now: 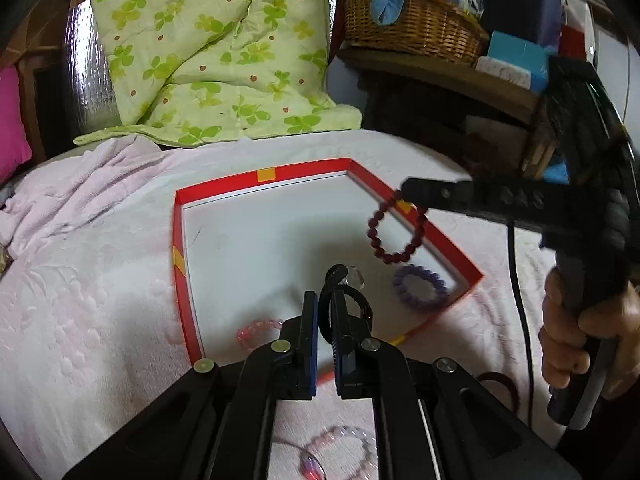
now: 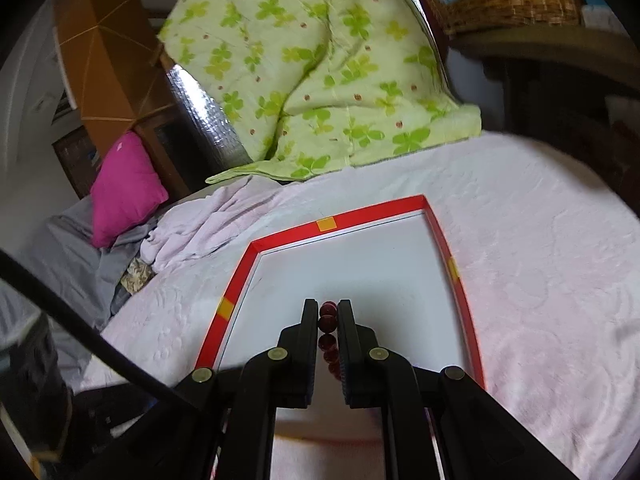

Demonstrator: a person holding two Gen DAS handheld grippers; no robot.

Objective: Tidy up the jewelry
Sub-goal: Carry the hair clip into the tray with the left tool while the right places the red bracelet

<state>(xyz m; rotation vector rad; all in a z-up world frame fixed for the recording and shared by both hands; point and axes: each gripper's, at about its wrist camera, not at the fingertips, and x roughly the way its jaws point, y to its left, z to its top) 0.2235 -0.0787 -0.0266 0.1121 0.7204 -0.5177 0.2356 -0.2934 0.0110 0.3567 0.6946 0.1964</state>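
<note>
on the bed [image 1: 100,300], spread with a pale pink textured cover, lies a shallow red-rimmed tray [image 1: 182,280] with a white floor and small yellow tabs on its rim; at the tray's 4 o'clock corner, in the left wrist view, a purple bead bracelet [image 1: 420,288] lies flat on the white floor, and near the 6 o'clock edge a pink bead bracelet [image 1: 256,332] lies partly hidden behind the fingers; the left hand-held gripper [image 1: 325,316] has its jaws drawn nearly together on a black looped band [image 1: 352,300] that carries a clear faceted bead at its far end - it hangs above the tray floor; below that gripper, on the cover outside the tray, rests a pale pink bead bracelet [image 1: 344,440] with a darker pendant; at 3 o'clock in the same view the right hand-held gripper [image 1: 408,190] reaches in from the side, gripped by a hand [image 1: 580,340], and a dark red bead bracelet [image 1: 396,228] dangles from its tip over the tray's right rim; the right wrist view shows those jaws [image 2: 328,316] pinched on the dark red beads - the strand runs down between the fingers, above the white floor; a green clover-print quilt [image 1: 216,52] is heaped at 12 o'clock, with a wicker basket [image 1: 412,24] at 1 o'clock and a magenta pillow [image 2: 124,188] at 9 o'clock.
</note>
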